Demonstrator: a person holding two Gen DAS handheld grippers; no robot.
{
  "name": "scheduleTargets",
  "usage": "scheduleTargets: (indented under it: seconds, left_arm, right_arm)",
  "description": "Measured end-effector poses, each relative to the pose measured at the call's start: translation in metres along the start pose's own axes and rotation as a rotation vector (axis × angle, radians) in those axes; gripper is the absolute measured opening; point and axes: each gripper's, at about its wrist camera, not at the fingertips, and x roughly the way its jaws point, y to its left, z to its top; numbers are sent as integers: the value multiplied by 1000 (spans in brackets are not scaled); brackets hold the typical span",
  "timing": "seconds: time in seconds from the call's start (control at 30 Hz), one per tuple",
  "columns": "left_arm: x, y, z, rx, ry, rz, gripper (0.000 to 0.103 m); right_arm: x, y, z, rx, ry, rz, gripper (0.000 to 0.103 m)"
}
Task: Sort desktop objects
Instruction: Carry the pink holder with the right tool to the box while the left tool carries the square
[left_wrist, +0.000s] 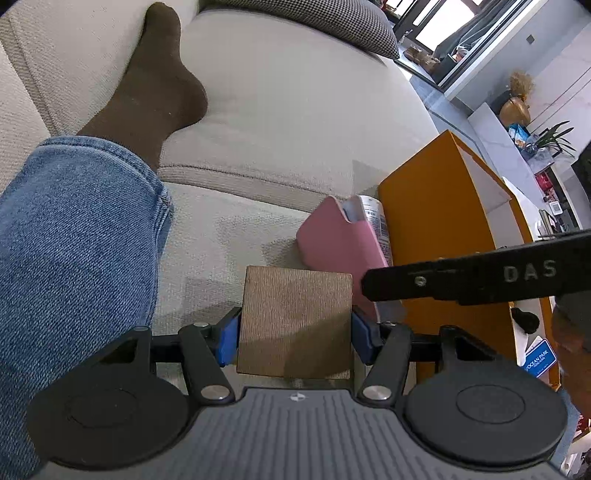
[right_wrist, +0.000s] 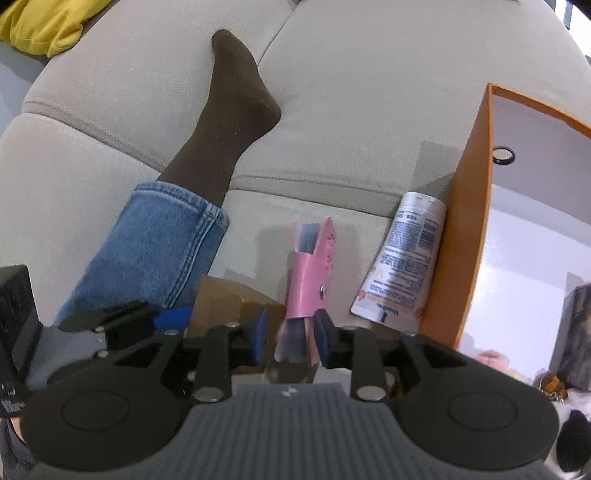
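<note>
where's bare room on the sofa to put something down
Bare cushion lies between the socked foot and the orange box, and between the jeans leg and the pink case. It is crowded at the box, where case and white tube stand close together.

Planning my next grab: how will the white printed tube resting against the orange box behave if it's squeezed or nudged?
The white tube looks like soft plastic, so it would probably dent when gripped. It rests against the orange box on a soft cushion, so a nudge may well slide or tip it.
</note>
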Motion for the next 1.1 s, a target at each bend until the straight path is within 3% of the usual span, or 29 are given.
scheduleTargets:
  seconds: [0.27,0.43,0.63,0.8,0.97,1.1]
  left_arm:
    - [-5,2,-3,1,7,39,70]
    - [-29,1,-5,4,-44,44,70]
    - [-73,-18,-1,33,-135,18,70]
    - [-108,-56,12,110,-197,-55,70]
    - [-107,-117,24,207,-198,-139,70]
    - [-83,-165,30,293,-154,-164,70]
  right_arm:
    - [26,13,5,-48,15,-60,31]
    - [19,14,-1,-44,-31,-72,20]
    - [-37,5,-19,-1,-154,5,20]
    - [-106,-7,-36,-9,-287,26,20]
    - [-166,-36,-50,1,-386,-42,20]
    - [-179,-80,-52,66,-395,-124,20]
